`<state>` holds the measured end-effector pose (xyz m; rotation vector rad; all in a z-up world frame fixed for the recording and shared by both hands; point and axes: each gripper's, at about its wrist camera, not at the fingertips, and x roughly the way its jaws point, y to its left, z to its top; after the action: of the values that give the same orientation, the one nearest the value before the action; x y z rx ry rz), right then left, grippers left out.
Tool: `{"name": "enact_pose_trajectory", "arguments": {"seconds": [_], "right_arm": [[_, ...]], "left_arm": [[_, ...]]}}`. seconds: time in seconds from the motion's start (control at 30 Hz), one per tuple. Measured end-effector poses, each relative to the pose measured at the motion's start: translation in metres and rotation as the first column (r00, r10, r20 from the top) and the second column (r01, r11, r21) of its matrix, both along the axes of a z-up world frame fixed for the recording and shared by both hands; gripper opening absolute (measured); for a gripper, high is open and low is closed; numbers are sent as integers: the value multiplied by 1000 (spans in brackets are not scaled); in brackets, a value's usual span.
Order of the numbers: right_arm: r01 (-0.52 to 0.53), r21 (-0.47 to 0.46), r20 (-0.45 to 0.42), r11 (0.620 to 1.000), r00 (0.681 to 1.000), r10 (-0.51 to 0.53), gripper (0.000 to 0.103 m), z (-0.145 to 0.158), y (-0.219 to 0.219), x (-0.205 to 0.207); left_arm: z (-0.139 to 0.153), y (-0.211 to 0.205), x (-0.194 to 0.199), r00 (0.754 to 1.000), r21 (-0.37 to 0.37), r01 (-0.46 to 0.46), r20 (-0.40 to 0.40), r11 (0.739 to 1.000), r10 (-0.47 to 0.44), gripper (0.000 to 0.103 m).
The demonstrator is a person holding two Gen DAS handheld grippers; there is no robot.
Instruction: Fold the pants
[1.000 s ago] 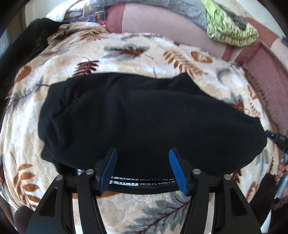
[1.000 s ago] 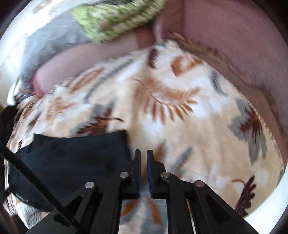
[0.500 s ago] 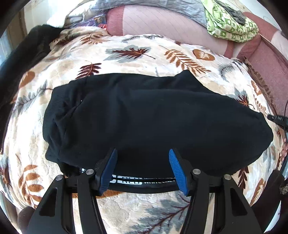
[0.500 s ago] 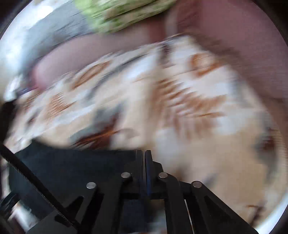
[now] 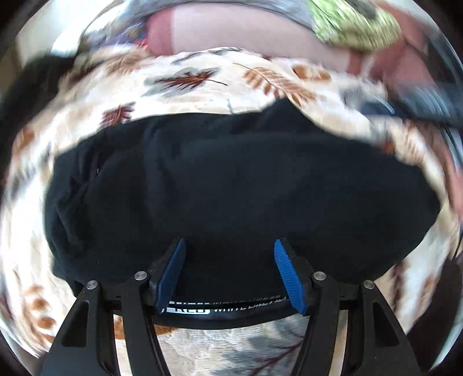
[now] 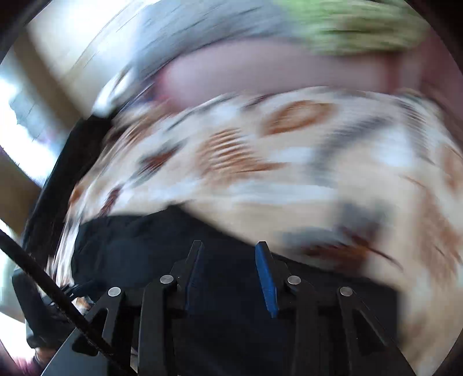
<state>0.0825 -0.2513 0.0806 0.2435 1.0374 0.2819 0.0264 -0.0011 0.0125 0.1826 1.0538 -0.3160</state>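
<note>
Pants (image 5: 231, 185), black and folded into a broad bundle, are lying across the middle of a cream blanket (image 5: 202, 95) printed with brown and grey leaves. Their waistband (image 5: 228, 308), bearing white lettering, is facing the left wrist camera at the near edge of the bundle. The left gripper (image 5: 228, 272) is hovering over that near edge, its blue-padded fingers (image 5: 285, 272) standing fairly wide and opening, with black cloth lying below the gap but no pad pressing on it. The right gripper (image 6: 230, 274) is sitting over the pants in a heavily blurred view; its fingers (image 6: 266, 280) are parted to a moderate gap and are opening, with dark cloth seen behind the gap and nothing pinched. Behind the blanket a pink sofa back (image 5: 240, 34) is running across, with grey cloth (image 5: 275, 7) and a green patterned cloth (image 5: 356, 31) draped over it. A black cable (image 6: 52, 292) is crossing the lower left of the right wrist view.
</note>
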Motion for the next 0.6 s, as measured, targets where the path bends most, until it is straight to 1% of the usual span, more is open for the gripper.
{"name": "enact_pose_trajectory", "arguments": {"seconds": [0.03,0.07,0.13,0.17,0.23,0.27,0.3,0.33,0.37,0.4,0.47,0.5,0.53,0.6], "right_arm": [[-41,-24,-8,999,999,40,40,-4,15,12],[-96,-63,-30,993,995,94,40,-12,38,32],[-158,-85,-58,984,986,154,40,-23,67,54],[-174,-90,-65,981,984,169,40,-27,73,55],[-214,-99,-83,972,975,206,40,-36,89,72],[-242,-108,-102,964,968,231,32,-40,96,78],[-261,-121,-131,958,961,245,15,-46,101,83],[-274,-120,-151,954,955,256,5,-47,104,89],[-275,-128,-161,953,954,254,4,-48,105,95],[-266,-155,-163,951,957,241,4,-48,104,101],[-243,-169,-174,955,961,214,2,-50,105,111],[-220,-194,-175,956,967,187,2,-53,103,118],[-208,-211,-174,955,969,173,0,-53,103,122],[-159,-279,-166,947,979,116,0,-59,99,134]], "left_arm": [[0,-4,-3,1000,34,8,2,999,-8,63],[0,-5,-4,1000,40,4,3,999,-4,63],[-1,-1,-4,1000,28,-7,-5,1000,8,63],[-1,0,-5,1000,21,-7,-2,1000,7,63],[-2,4,-6,1000,6,-7,5,1000,7,63],[-2,4,-6,1000,1,-7,10,1000,7,63],[-2,5,-6,1000,-4,-7,15,1000,8,63],[-3,5,-7,1000,-7,-8,22,1000,8,63],[-3,4,-7,1000,-8,-8,28,1000,8,63],[-4,4,-8,999,-8,-7,34,1000,7,63],[-4,5,-9,999,-10,-6,42,1000,7,63],[-4,5,-10,999,-9,-5,44,1000,5,63],[-4,5,-10,999,-9,-3,47,1000,3,63],[-4,5,-11,999,-13,1,52,1000,0,63]]}}
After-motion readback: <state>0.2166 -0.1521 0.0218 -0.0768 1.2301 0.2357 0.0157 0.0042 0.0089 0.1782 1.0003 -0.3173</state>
